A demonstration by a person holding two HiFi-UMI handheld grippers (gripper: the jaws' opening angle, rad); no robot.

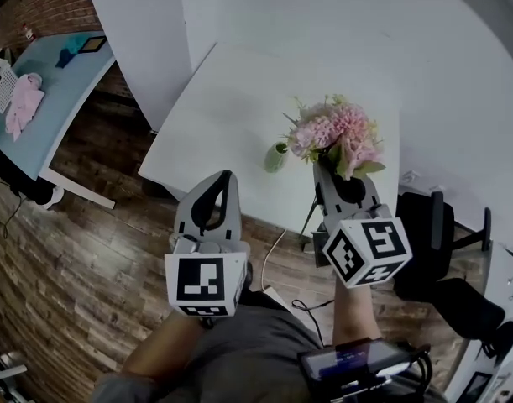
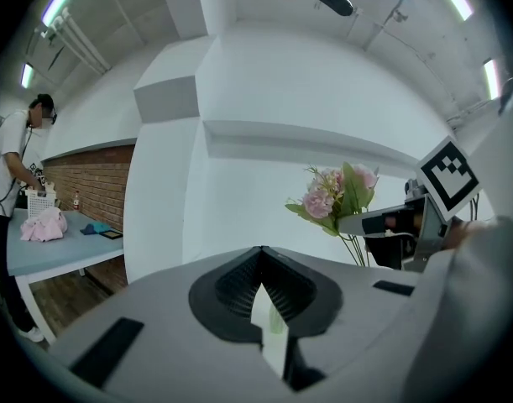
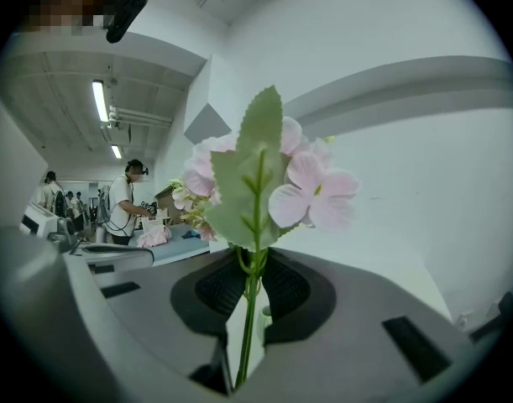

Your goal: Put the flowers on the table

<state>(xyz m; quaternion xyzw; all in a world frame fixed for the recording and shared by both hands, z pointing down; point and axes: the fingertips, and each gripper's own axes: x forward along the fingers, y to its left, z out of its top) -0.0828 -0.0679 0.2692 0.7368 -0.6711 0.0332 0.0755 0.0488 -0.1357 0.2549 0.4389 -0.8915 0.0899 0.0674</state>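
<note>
**Flowers in the air, placing not yet done**

Tabletop first: the white table (image 1: pixel 231 91) is mostly bare, and nothing pink lies on it. The bouquet of pink flowers (image 1: pixel 336 133) is held upright over the table's near edge, toward the right corner, with its stems off the surface. I judge the pick-up finished. What is left is the carry over the top, the lowering and the release.

The right gripper (image 1: pixel 330 173) has its fingers drawn close together and clamped on the thin green stems (image 3: pixel 249 309). The stems run up through the narrow slot between the pads, and the leaf and blooms fan out above. The left gripper (image 1: pixel 225 179) hangs level with the table's near edge, left of the bouquet. Its fingers meet at the tips, with only a thin slit lower down, and nothing is between them.

A small green vase (image 1: pixel 275 158) stands on the table just inside the near edge, beside the bouquet's left side. It probably receives the stems, though I cannot tell that for sure.
</note>
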